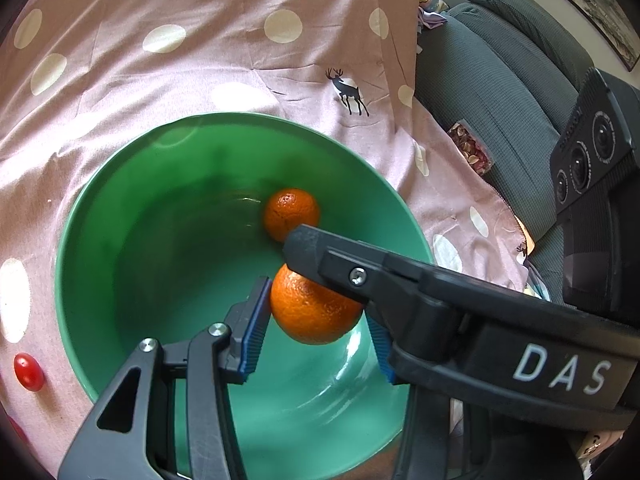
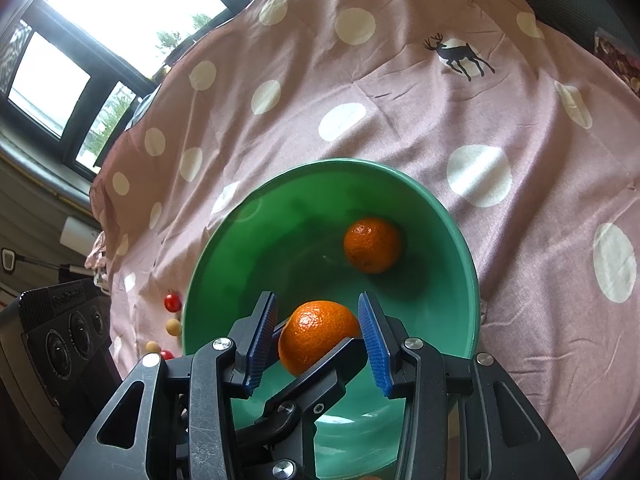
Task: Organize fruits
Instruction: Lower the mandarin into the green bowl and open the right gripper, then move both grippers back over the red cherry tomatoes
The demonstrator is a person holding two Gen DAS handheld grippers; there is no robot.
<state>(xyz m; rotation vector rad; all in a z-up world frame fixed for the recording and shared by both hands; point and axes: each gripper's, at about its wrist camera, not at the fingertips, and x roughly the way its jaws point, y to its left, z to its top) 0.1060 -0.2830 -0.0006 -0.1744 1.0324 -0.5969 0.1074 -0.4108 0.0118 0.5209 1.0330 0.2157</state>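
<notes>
An orange [image 1: 312, 312] [image 2: 316, 336] hangs just above the near side of a green bowl [image 1: 160, 240] [image 2: 280, 240]. My left gripper [image 1: 316, 312] has its left blue pad against the fruit; its right pad is hidden behind my right gripper's black finger [image 1: 320, 260], which crosses over the top. In the right wrist view my right gripper [image 2: 318, 312] has both blue pads touching the same orange, and a finger [image 2: 316, 372] of the left gripper crosses in front of it. A second orange [image 1: 290, 212] [image 2: 372, 244] lies on the bowl's floor.
The bowl stands on a pink cloth [image 1: 200, 60] [image 2: 400, 100] with white dots. A red cherry tomato [image 1: 28, 366] [image 2: 173, 302] and small yellow fruits [image 2: 173, 326] lie left of the bowl. A grey sofa [image 1: 500, 80] borders the cloth on the right.
</notes>
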